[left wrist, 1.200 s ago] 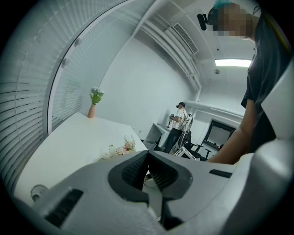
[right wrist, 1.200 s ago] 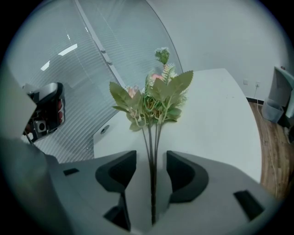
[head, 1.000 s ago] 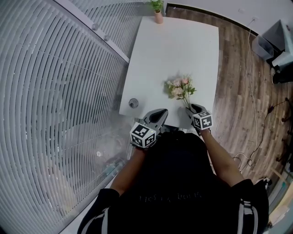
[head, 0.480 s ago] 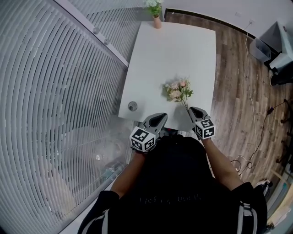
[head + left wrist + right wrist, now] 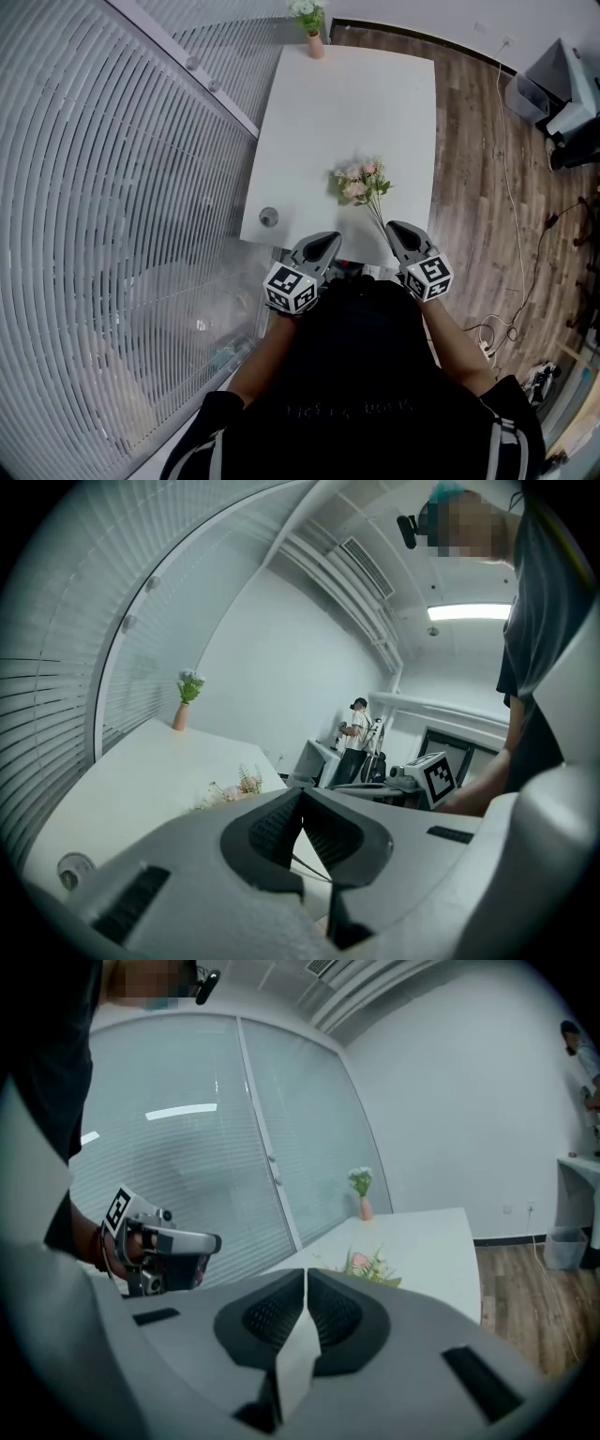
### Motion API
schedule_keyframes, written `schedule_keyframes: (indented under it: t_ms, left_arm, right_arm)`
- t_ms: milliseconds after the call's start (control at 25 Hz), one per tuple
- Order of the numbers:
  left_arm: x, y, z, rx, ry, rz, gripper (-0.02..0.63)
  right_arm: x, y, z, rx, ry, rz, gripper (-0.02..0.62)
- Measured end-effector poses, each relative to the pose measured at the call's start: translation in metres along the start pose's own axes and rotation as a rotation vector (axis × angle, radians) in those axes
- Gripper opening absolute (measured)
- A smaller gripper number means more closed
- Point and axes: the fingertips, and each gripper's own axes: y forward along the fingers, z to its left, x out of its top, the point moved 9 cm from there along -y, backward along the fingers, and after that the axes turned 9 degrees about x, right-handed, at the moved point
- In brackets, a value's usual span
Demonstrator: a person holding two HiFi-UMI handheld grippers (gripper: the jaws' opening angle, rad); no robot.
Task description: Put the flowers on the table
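**A:** What has changed since a second ago?

**B:** The right gripper (image 5: pixel 398 228) has drawn back a little toward the person's body. Its jaws were spread then and now meet. The flowers (image 5: pixel 359 183) still lie on the white table (image 5: pixel 356 103).

**A:** Take me across from the left.

**B:** Slatted blinds (image 5: pixel 94 187) fill the left side. Near the table's near left corner sits a small round grey object (image 5: pixel 269 217); I can't tell what it is. Next comes the left gripper (image 5: pixel 324 241), held in front of the chest with the elbow bent. It points at the table's near edge, with its pads pressed together on nothing.

The flowers are pink and cream blooms with green leaves. They lie flat on the near half of the table, with the stems running toward the right gripper. That gripper sits just beside the stem ends, its fingers together and gripping nothing, with the forearm angled in from the right. A small pinkish vase (image 5: pixel 315 45) stands at the table's far end, and the wood floor (image 5: pixel 487 187) lies to the right.

**A:** Any writing?

**B:** Each gripper carries a marker cube, the left one (image 5: pixel 291 286) and the right one (image 5: pixel 429 277). They show black-and-white squares and no words. The black shirt (image 5: pixel 347 406) has faint lettering, too dim to read.
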Motion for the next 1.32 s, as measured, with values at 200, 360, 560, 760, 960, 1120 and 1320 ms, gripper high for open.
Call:
schedule_keyframes:
  t_ms: [200, 360, 560, 760, 960, 1120, 1320]
  left_arm:
    - [0.005, -0.007, -0.005, -0.031, 0.000, -0.034, 0.018]
    - [0.013, -0.011, -0.009, -0.032, 0.022, -0.054, 0.018]
    - [0.023, -0.016, -0.010, -0.023, 0.037, -0.088, 0.018]
    - [0.028, -0.019, -0.013, -0.026, 0.037, -0.113, 0.018]
    - [0.028, -0.021, -0.012, -0.030, 0.043, -0.111, 0.018]
    - [0.028, -0.022, -0.011, -0.028, 0.040, -0.111, 0.018]
    - [0.028, -0.022, -0.007, -0.032, 0.037, -0.104, 0.018]
  right_arm:
    - [0.020, -0.010, 0.014, 0.028, -0.002, -0.079, 0.035]
    - [0.035, -0.019, 0.028, 0.044, -0.045, -0.118, 0.035]
    - [0.053, -0.028, 0.046, 0.065, -0.116, -0.153, 0.035]
    - [0.057, -0.032, 0.054, 0.071, -0.136, -0.163, 0.035]
    - [0.058, -0.033, 0.059, 0.113, -0.121, -0.170, 0.037]
    - [0.057, -0.035, 0.057, 0.116, -0.126, -0.165, 0.037]
    - [0.056, -0.029, 0.056, 0.126, -0.111, -0.138, 0.037]
